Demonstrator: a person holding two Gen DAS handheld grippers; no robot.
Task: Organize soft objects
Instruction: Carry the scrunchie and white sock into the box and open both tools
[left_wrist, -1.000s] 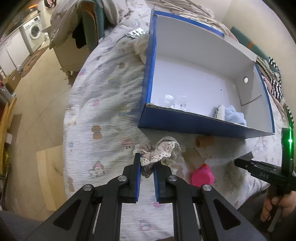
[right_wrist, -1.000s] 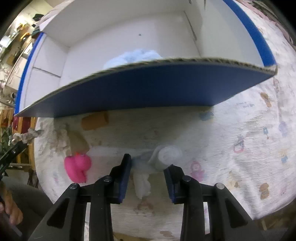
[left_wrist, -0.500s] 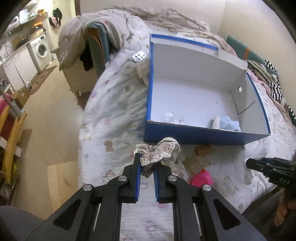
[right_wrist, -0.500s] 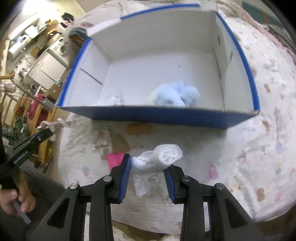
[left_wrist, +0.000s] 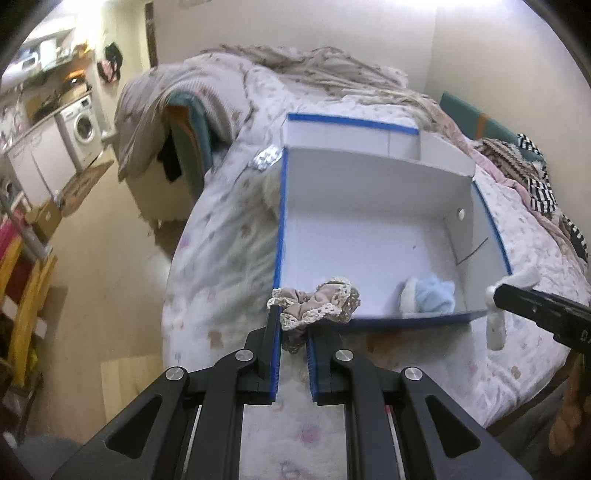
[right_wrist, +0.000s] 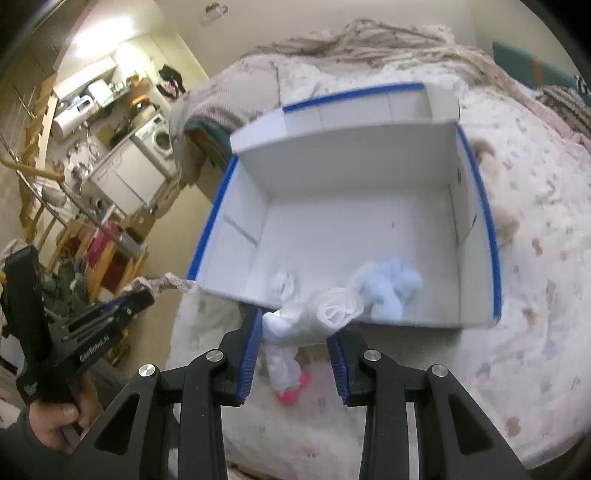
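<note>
My left gripper (left_wrist: 293, 332) is shut on a beige lace-trimmed cloth (left_wrist: 317, 304) and holds it above the near left corner of the open white box with blue edges (left_wrist: 280, 206). My right gripper (right_wrist: 295, 332) is shut on a rolled white cloth (right_wrist: 314, 317), held above the box's near wall (right_wrist: 388, 325). Inside the box lie a light blue fluffy cloth (left_wrist: 430, 297) (right_wrist: 388, 288) and a small white cloth (right_wrist: 282, 284). The right gripper with its white cloth (left_wrist: 495, 317) shows at the right of the left wrist view.
The box sits on a bed with a patterned quilt (left_wrist: 221, 236). A pink toy (right_wrist: 293, 391) lies on the quilt below the right gripper. A blister pack (left_wrist: 266, 158) lies by the box's far left corner. Piled blankets (left_wrist: 332, 70) lie beyond, floor to the left.
Both grippers have risen and moved toward the box, each carrying its cloth. The views now look down into the box from higher up.
</note>
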